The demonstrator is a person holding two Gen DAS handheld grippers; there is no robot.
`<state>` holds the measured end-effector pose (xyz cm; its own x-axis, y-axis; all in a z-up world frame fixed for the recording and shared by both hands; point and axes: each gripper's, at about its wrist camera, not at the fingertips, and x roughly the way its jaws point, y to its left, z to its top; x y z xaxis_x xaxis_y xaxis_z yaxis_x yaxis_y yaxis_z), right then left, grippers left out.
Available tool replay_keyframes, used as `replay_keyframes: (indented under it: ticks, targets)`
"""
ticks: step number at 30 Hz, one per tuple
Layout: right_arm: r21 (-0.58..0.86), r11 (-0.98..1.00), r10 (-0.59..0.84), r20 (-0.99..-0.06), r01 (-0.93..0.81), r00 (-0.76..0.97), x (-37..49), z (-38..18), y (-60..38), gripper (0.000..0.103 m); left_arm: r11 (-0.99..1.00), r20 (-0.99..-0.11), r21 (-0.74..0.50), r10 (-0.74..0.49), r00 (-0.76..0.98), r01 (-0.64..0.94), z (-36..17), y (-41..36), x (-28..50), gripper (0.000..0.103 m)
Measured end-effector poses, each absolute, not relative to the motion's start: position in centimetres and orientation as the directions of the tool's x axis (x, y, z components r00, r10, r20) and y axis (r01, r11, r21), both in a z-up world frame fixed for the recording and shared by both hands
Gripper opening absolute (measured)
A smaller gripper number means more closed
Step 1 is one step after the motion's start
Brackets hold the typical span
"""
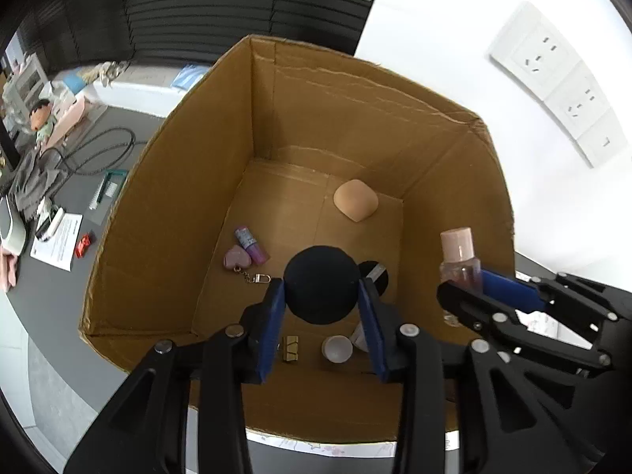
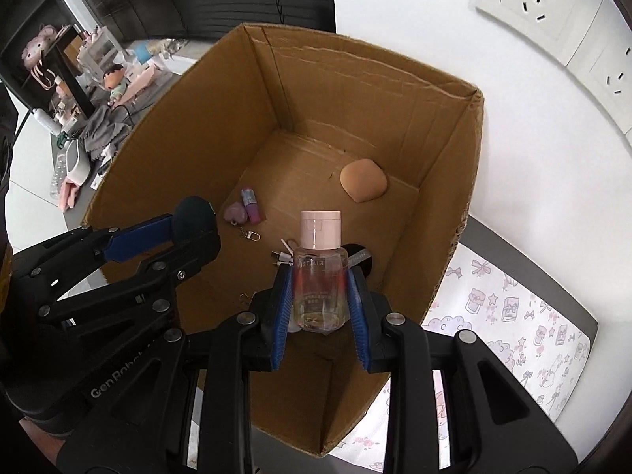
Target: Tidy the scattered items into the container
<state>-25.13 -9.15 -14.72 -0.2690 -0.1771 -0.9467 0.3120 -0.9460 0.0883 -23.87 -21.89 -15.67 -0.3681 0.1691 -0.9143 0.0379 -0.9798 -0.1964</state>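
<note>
Left gripper (image 1: 322,308) jaws pinching a black round sponge (image 1: 322,284), right gripper (image 2: 320,304) jaws pinching a clear pink-capped bottle (image 2: 320,272), both above the open cardboard box (image 1: 166,205), tan puff (image 1: 355,199) near its far right corner

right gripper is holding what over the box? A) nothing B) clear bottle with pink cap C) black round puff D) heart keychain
B: the right gripper is shut on the clear bottle with pink cap, held above the open cardboard box; the black puff is in the left gripper.
</note>
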Motion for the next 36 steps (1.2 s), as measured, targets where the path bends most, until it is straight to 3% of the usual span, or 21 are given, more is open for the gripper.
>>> replay_keyframes:
  ticks: [3,4,6,9,11,13,14,16,36]
  targets:
    - [0.083,-0.947,-0.172,-0.947,0.311,-0.272,-25.3,-14.7,-9.1,0.032,-0.979,-0.921,-0.196,0.166,-0.353,0.051,-16.1,-22.2,-23.9,0.047]
    - [0.081,-0.947,-0.17,-0.947,0.31,-0.273,-25.3,-14.7,-9.1,0.037,-0.98,-0.924,-0.189,0.156,-0.348,0.061,-16.2,-22.3,-24.0,0.05]
    - [0.067,-0.948,-0.157,-0.949,0.311,-0.273,-25.4,-14.6,-9.1,0.042,-0.98,-0.927,-0.181,0.142,-0.346,0.081,-16.3,-22.7,-23.9,0.064]
    - [0.044,-0.952,-0.137,-0.947,0.303,-0.291,-25.4,-14.3,-8.6,0.057,-0.977,-0.927,-0.174,0.122,-0.356,0.119,-16.3,-23.6,-23.6,0.08]
    - [0.046,-0.955,-0.138,-0.944,0.294,-0.301,-25.5,-14.1,-8.1,0.073,-0.976,-0.924,-0.172,0.114,-0.366,0.131,-16.2,-24.0,-23.4,0.088]
    - [0.079,-0.952,-0.169,-0.941,0.297,-0.294,-25.4,-13.8,-7.8,0.08,-0.98,-0.928,-0.142,0.084,-0.363,0.138,-16.2,-24.2,-23.3,0.089]
    - [0.076,-0.951,-0.168,-0.94,0.299,-0.295,-25.3,-13.6,-7.8,0.092,-0.98,-0.929,-0.141,0.082,-0.362,0.139,-16.2,-24.2,-23.2,0.089]
    - [0.027,-0.953,-0.132,-0.934,0.303,-0.332,-25.1,-12.9,-8.0,0.103,-0.978,-0.927,-0.163,0.105,-0.359,0.133,-16.2,-24.2,-23.1,0.089]
    - [0.012,-0.964,-0.121,-0.908,0.264,-0.402,-22.6,-9.7,-5.5,0.103,-0.988,-0.912,-0.13,0.084,-0.402,0.088,-13.2,-20.6,-21.2,0.089]
